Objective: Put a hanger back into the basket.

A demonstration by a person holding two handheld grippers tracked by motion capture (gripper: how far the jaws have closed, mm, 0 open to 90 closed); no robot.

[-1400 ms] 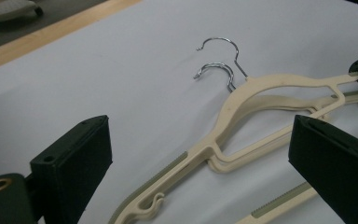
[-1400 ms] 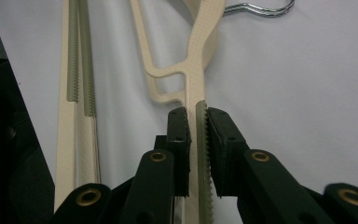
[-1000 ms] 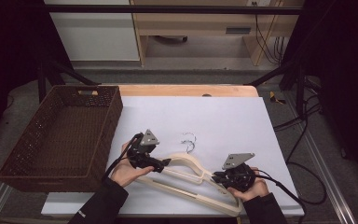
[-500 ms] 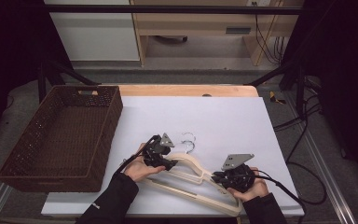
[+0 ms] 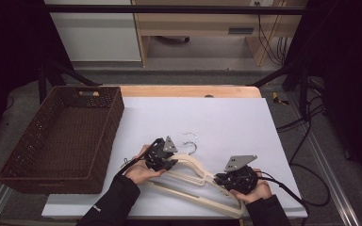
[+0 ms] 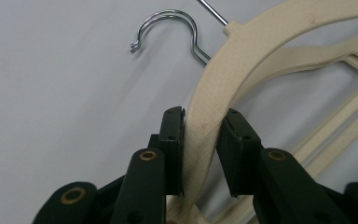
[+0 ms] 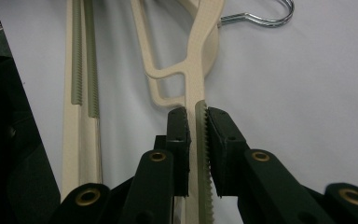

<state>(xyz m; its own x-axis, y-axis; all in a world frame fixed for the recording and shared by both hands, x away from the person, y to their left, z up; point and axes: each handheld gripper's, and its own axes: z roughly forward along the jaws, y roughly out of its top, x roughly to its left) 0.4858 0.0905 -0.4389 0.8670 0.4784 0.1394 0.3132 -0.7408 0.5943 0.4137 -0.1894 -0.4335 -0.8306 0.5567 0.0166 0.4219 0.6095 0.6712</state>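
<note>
Cream plastic hangers (image 5: 195, 165) with metal hooks (image 5: 191, 141) lie stacked near the front of the white table (image 5: 226, 122). My left gripper (image 5: 171, 163) sits at the hanger's left shoulder, just below the hook. In the left gripper view its jaws have just been closing, and the left gripper (image 6: 203, 126) now presses both pads on the curved hanger arm (image 6: 242, 51). My right gripper (image 5: 219, 178) is shut on the hanger's right arm. In the right gripper view the right gripper (image 7: 196, 126) clamps the thin ridged edge of the hanger (image 7: 200, 56).
A dark wicker basket (image 5: 115, 113) stands at the table's left, with nothing visible in it. A second hanger's ribbed bars (image 7: 84, 70) lie beside my right gripper. Cables (image 5: 292, 188) trail off the table's right front.
My left gripper slid right along the hanger toward the hook and its jaws closed on the hanger arm. My right gripper stayed put, still clamped.
</note>
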